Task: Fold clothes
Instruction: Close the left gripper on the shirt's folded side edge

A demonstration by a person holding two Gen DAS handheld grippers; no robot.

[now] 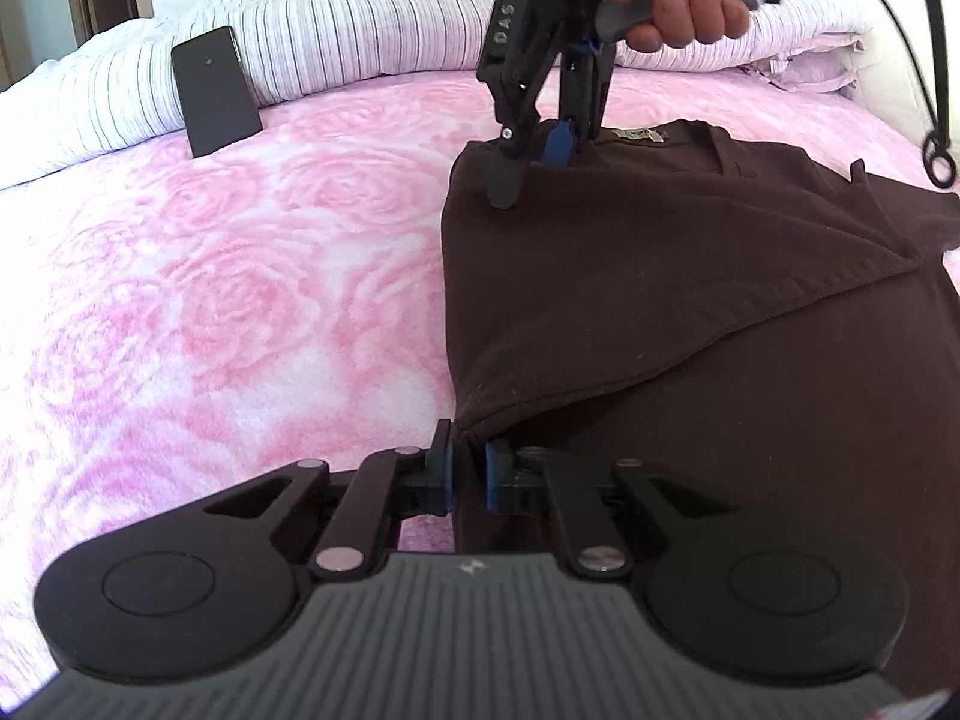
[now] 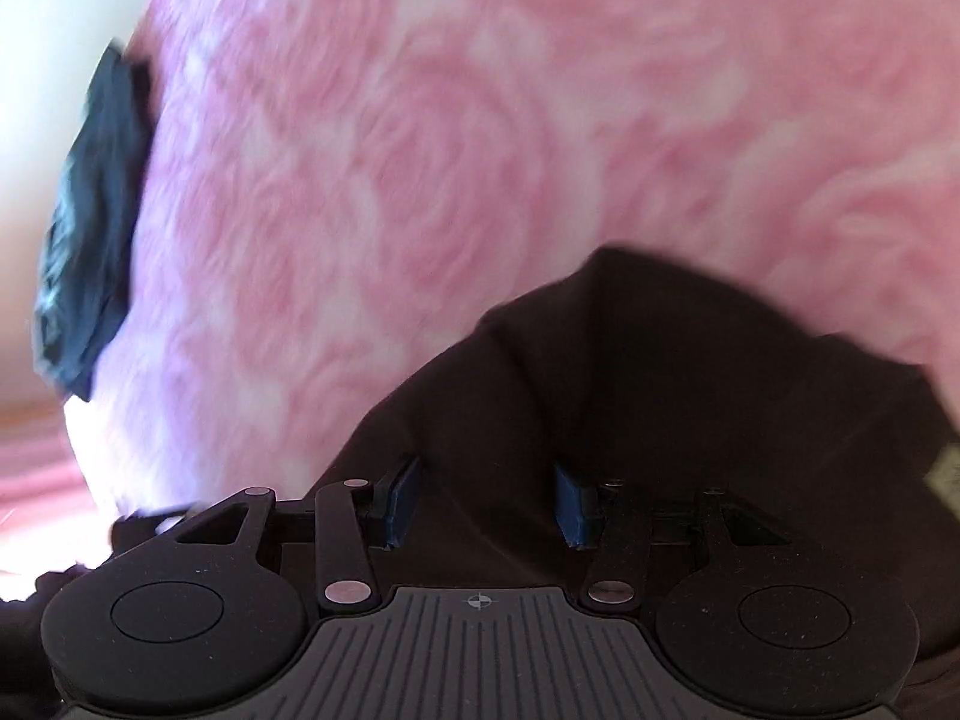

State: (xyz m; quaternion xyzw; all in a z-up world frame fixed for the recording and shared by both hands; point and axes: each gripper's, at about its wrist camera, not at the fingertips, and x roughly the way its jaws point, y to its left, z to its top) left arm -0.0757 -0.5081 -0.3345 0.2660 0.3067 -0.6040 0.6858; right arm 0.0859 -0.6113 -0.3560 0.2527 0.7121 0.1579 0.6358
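Dark shirt (image 1: pixel 690 300) lay at 3 o'clock on the pink bed (image 1: pixel 210 300); left gripper (image 1: pixel 468 468) pinched its folded edge, right gripper (image 1: pixel 528 174) spread over its collar corner.

Dark brown cotton shirt (image 1: pixel 690 300); pink-and-white rose-patterned fleece blanket (image 1: pixel 210 300); white, dark-striped quilt (image 1: pixel 330 36); black phone (image 1: pixel 215 90).

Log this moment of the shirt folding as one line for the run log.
step: fold clothes | left gripper: shut on dark shirt fold edge | right gripper: open, at shirt near collar | surface: pink rose blanket
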